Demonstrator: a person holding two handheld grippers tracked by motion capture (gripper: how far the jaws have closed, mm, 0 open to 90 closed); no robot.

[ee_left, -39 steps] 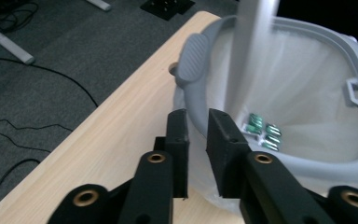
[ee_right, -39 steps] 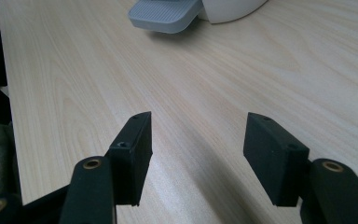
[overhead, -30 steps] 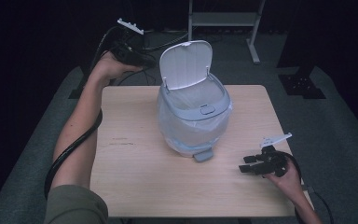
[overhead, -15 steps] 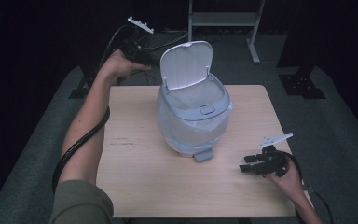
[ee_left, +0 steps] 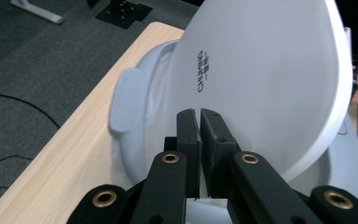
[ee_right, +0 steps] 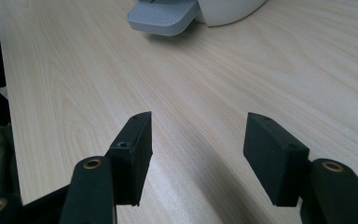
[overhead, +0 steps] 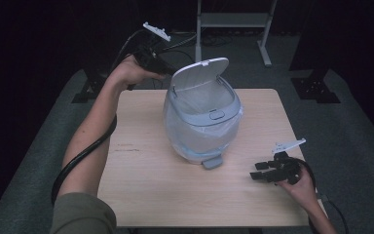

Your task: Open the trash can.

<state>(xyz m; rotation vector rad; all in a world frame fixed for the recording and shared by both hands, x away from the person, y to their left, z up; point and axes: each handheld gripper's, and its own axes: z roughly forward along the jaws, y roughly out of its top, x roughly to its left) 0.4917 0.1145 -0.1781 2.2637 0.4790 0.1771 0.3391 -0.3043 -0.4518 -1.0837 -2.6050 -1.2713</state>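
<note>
The pale grey-blue round plastic pedal bin (overhead: 202,124) stands upright near the middle of the light wooden table (overhead: 141,195), somewhat toward the far edge. A thin translucent liner bag (overhead: 233,124) is fitted inside it and folded over its rim. Its white domed hinged lid (overhead: 199,73) is raised and stands nearly upright at the back of the bin. In the left gripper view the outer face of the lid (ee_left: 265,74) carries small dark lettering. The grey ribbed foot pedal (overhead: 211,161) projects from the base on the side facing the person and sits just above the table top; in the right gripper view it (ee_right: 164,17) lies ahead of the jaws, well apart from them.

The left gripper (overhead: 161,67) is held off the far left corner of the table, just behind the raised lid. In the left gripper view its jaws are clenched together with nothing between them, and the tips (ee_left: 199,114) point at the back of the lid. Whether they touch it cannot be told.

The right gripper (overhead: 259,171) rests low over the near right part of the table, near the pedal but apart from it. Its jaws stand wide apart and empty above bare wood (ee_right: 205,93).

A dark carpeted floor (overhead: 350,126) surrounds the table.
</note>
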